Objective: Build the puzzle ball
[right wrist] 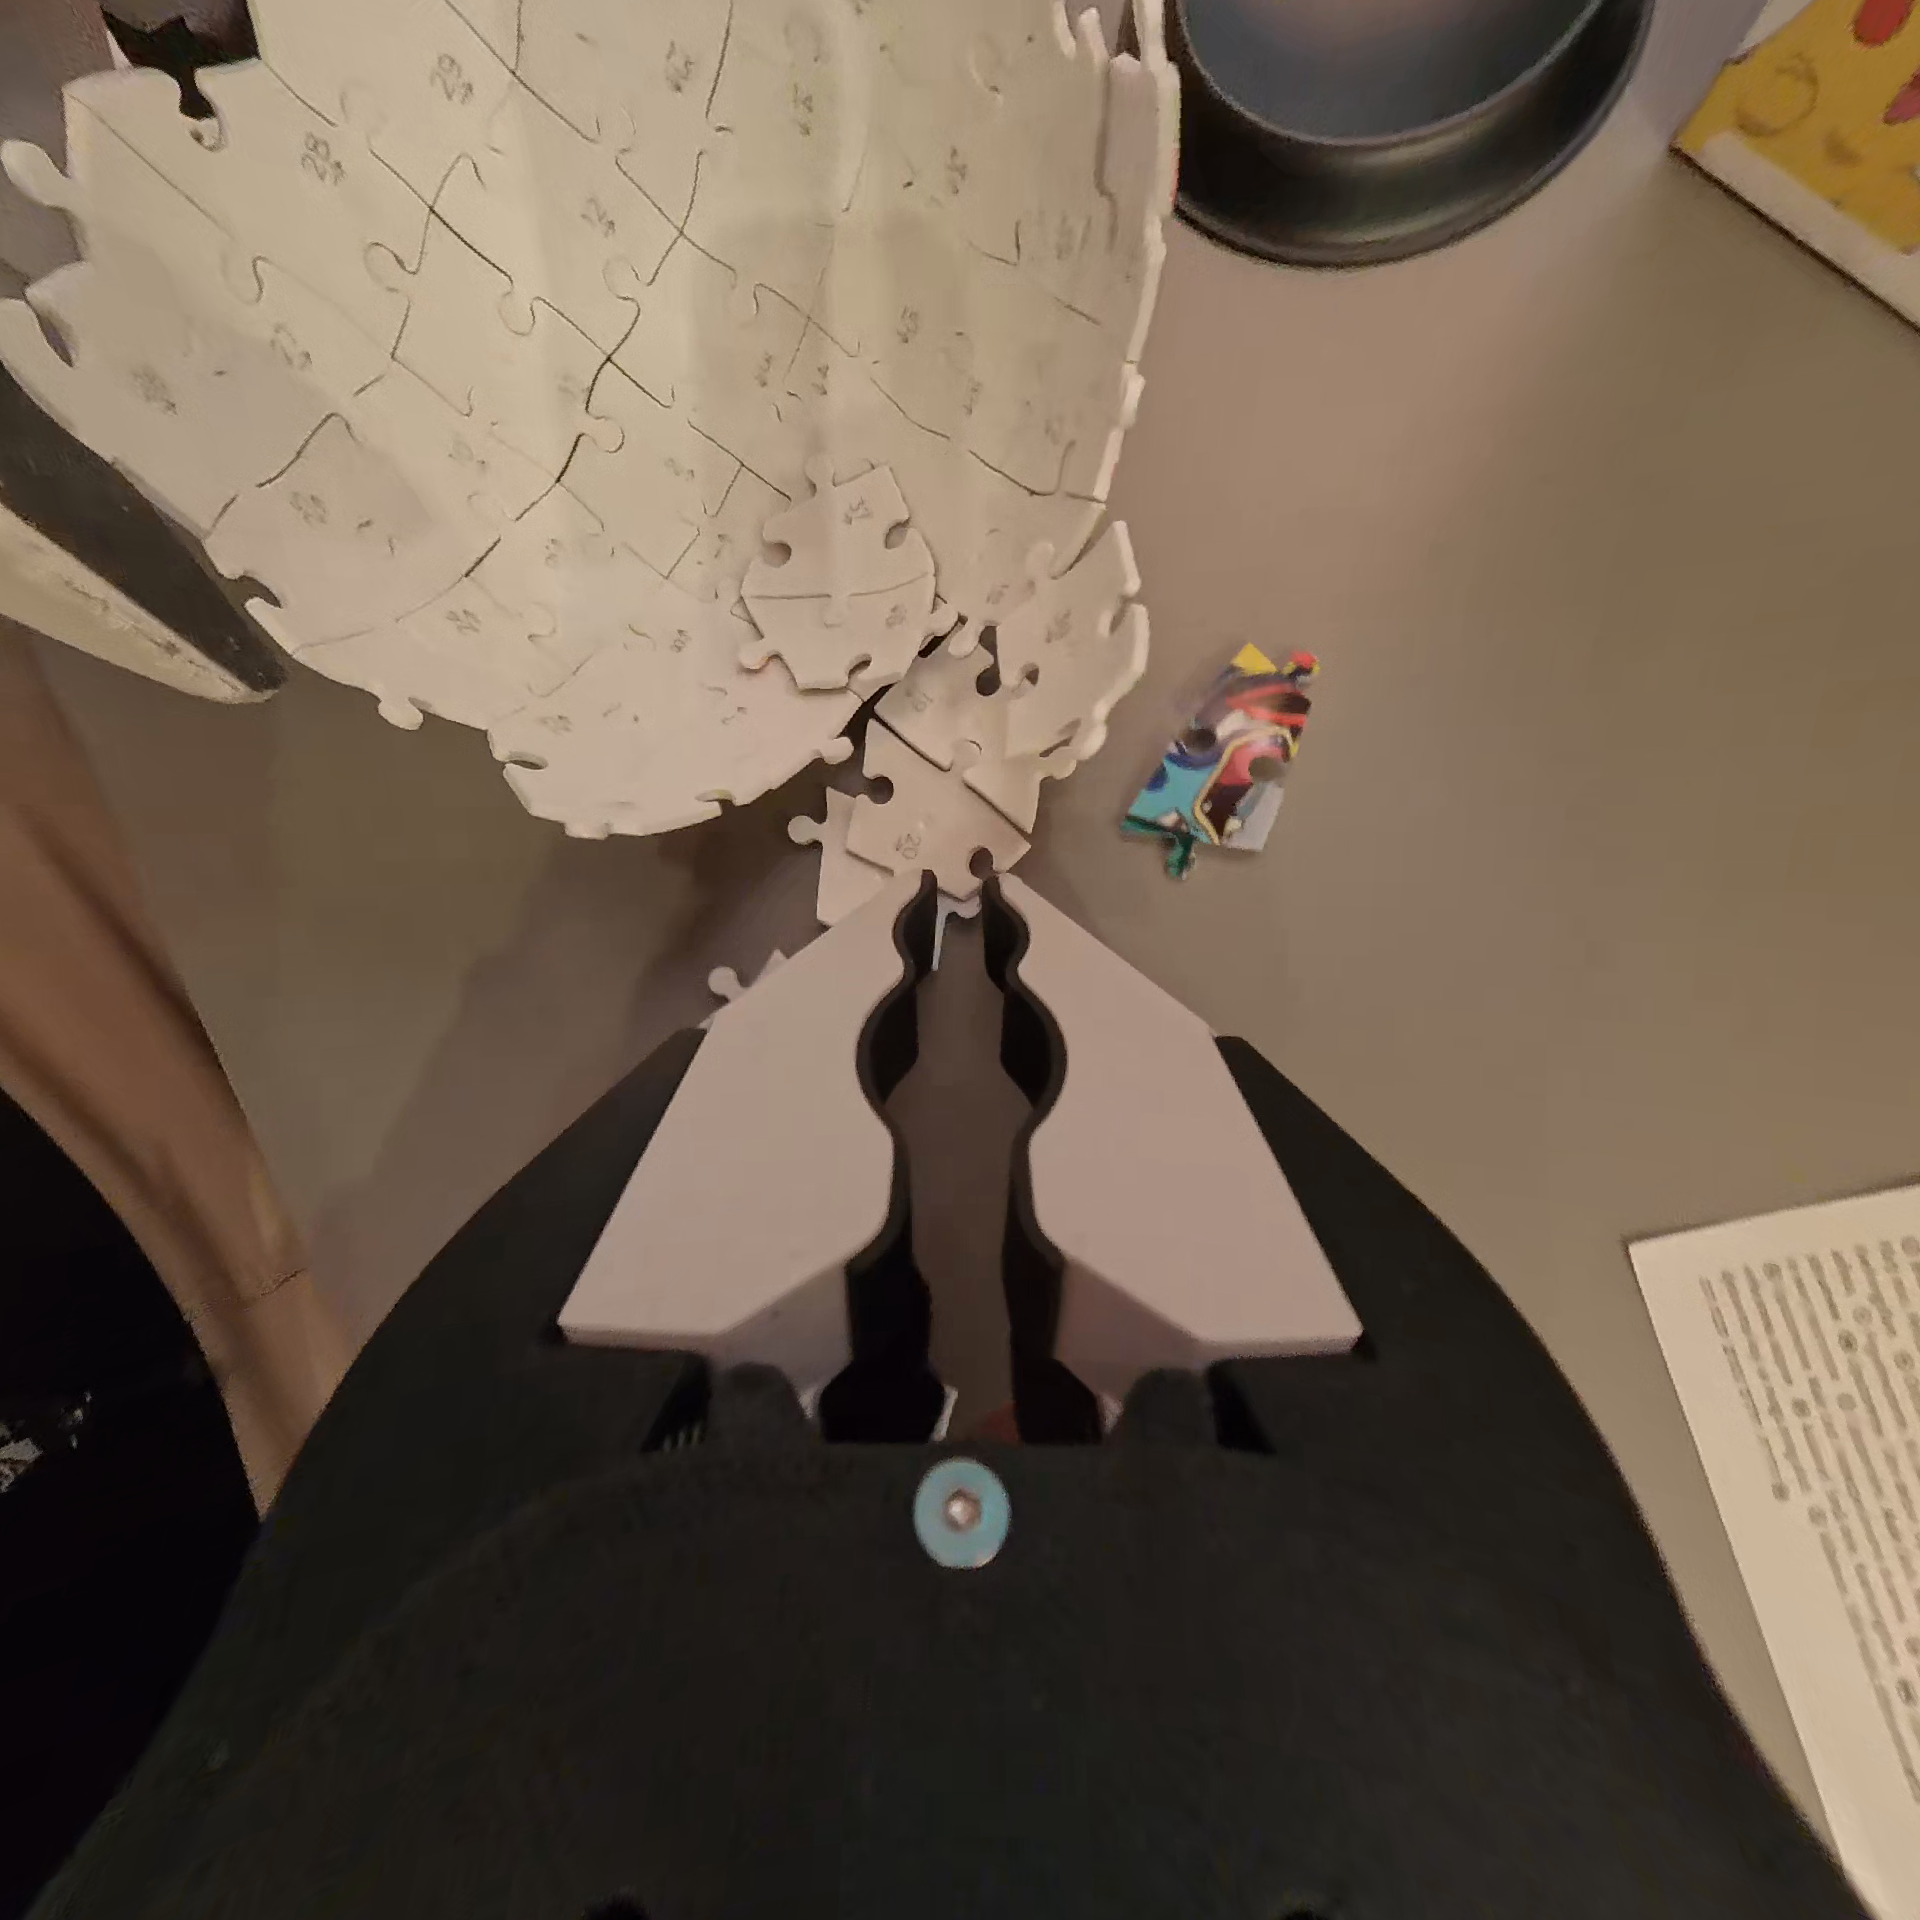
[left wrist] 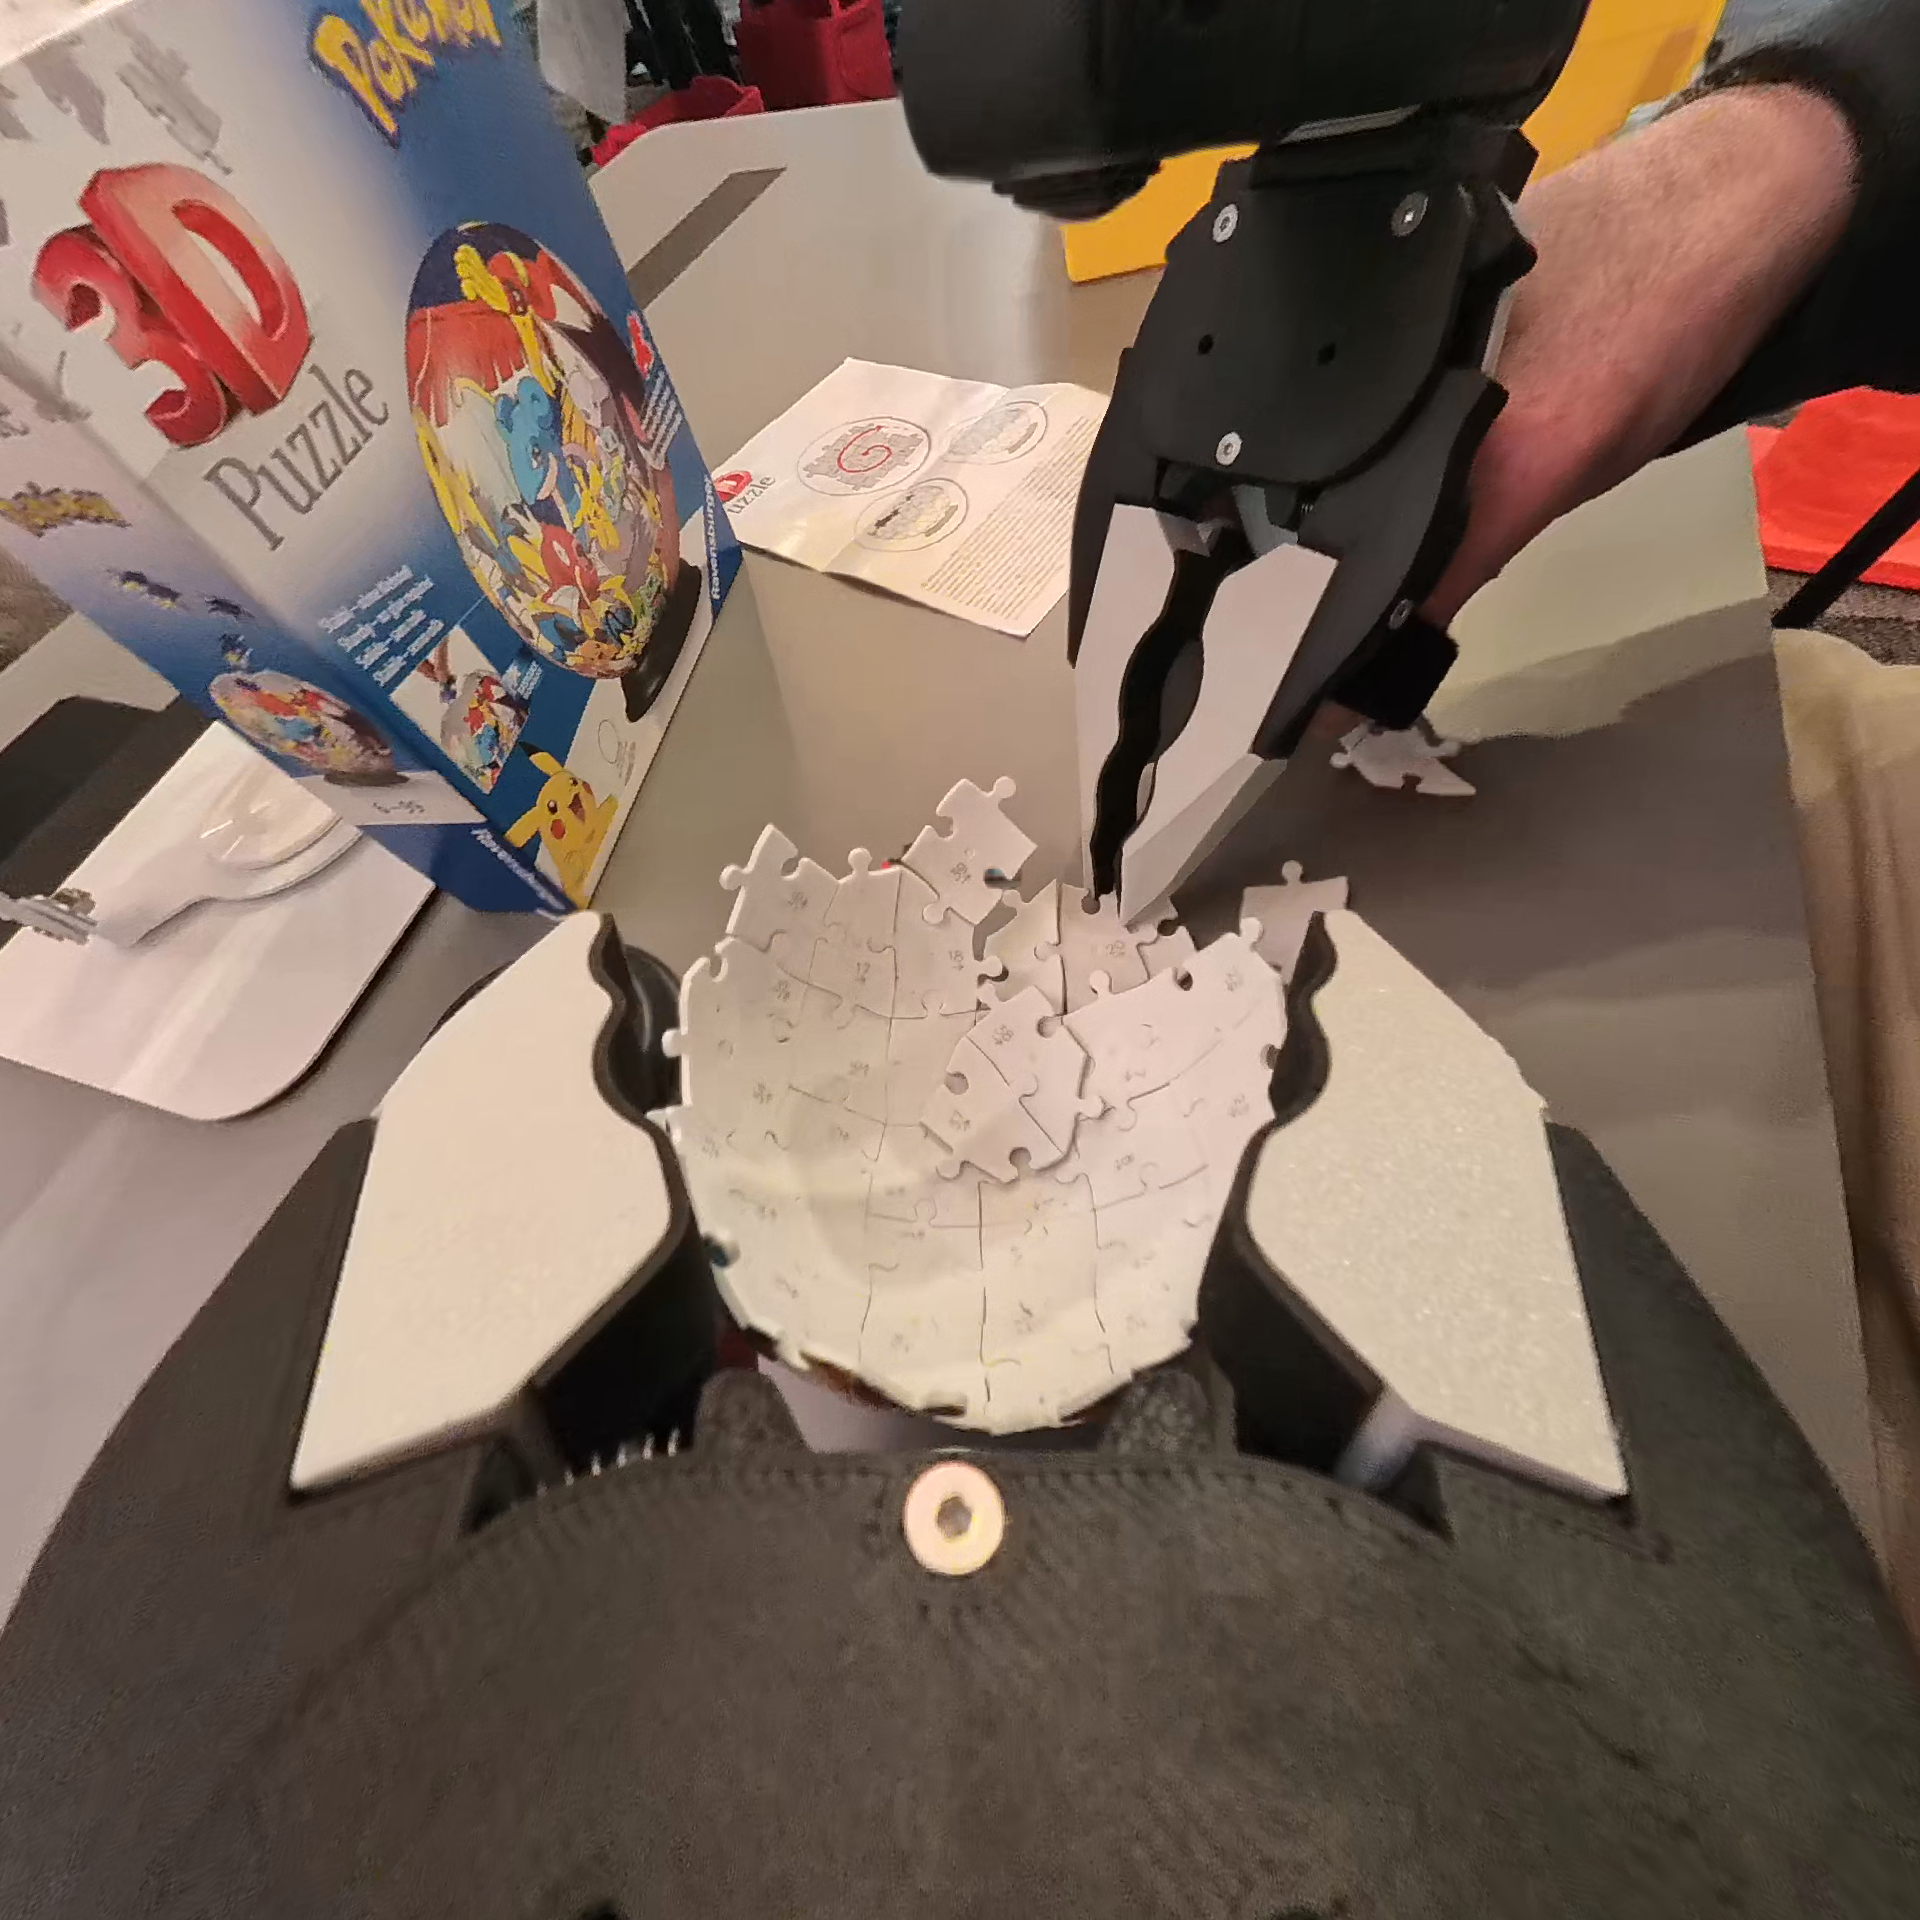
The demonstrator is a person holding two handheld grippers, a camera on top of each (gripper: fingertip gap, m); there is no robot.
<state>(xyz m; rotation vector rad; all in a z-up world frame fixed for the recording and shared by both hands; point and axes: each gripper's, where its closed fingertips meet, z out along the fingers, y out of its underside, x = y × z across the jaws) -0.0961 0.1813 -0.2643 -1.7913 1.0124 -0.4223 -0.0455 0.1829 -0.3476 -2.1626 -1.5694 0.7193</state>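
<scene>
Shell: puzzle ball (left wrist: 935, 1174), roughly half built, cradled between the wide-spread fingers of the left gripper (left wrist: 961, 997).
Right gripper (right wrist: 958, 883): nearly closed, tips pinching a white rim piece (right wrist: 925, 826).
Remaining: upper half; loose coloured piece (right wrist: 1226, 764) on the table (right wrist: 1507, 727).

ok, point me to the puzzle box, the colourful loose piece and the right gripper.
puzzle box (left wrist: 343, 457), left wrist view, on its printed front face.
colourful loose piece (right wrist: 1231, 764), right wrist view, middle of its printed side, lying on the grey table.
right gripper (right wrist: 958, 888), right wrist view, midway between its fingertips, at a white piece's edge.
</scene>
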